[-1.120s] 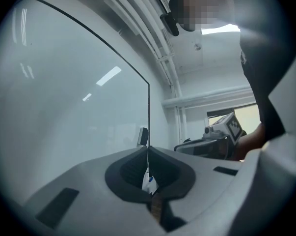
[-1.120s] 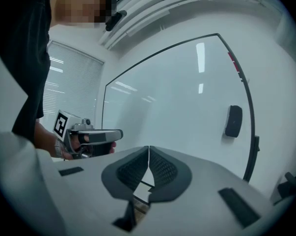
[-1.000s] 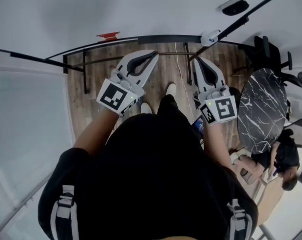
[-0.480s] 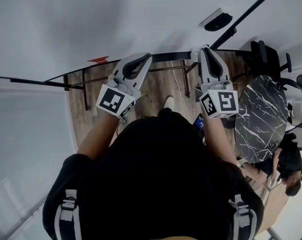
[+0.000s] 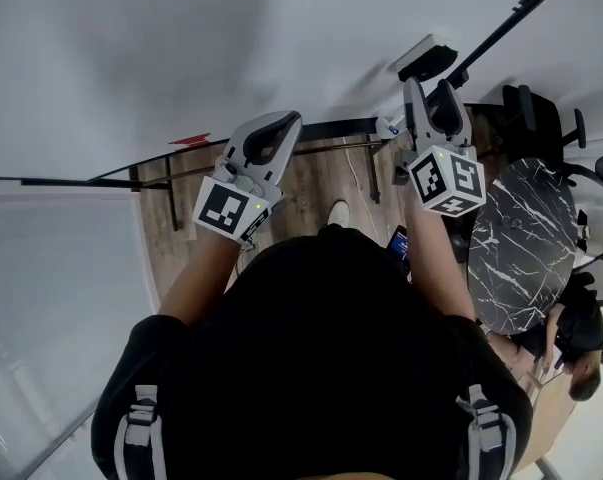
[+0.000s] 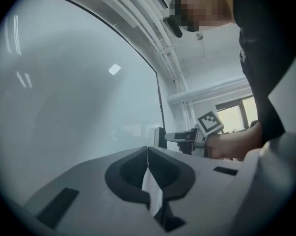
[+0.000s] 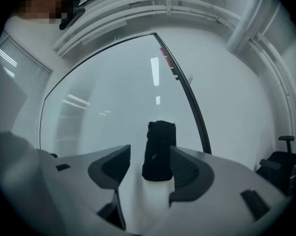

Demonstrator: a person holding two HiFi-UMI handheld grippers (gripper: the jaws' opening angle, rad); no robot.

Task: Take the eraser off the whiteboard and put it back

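Right gripper view first: what stands between our jaws?

We see the black eraser [image 7: 158, 151], upright and flat against the whiteboard [image 7: 113, 92]. Our right gripper [image 7: 149, 147] has just been opening, so its jaws stand apart with the eraser between them. There is a clear gap at the 9 o'clock pad, while the 3 o'clock pad is just beside the eraser.

So we are not holding it?

No, the pads do not press on it. It sits on the whiteboard.

Where do we find it in the head view?

At about 1 o'clock in the frame. The eraser [image 5: 428, 58] sits on the whiteboard [image 5: 181, 48], at 12 o'clock from the right gripper [image 5: 430, 88], right at its fingertips.

And our other hand?

Our left gripper [image 5: 279, 128] is at about 11 o'clock, pointing toward the whiteboard and well apart from the eraser. In the left gripper view we see the left gripper [image 6: 148, 149] closed, jaws together along their length, with nothing between them.
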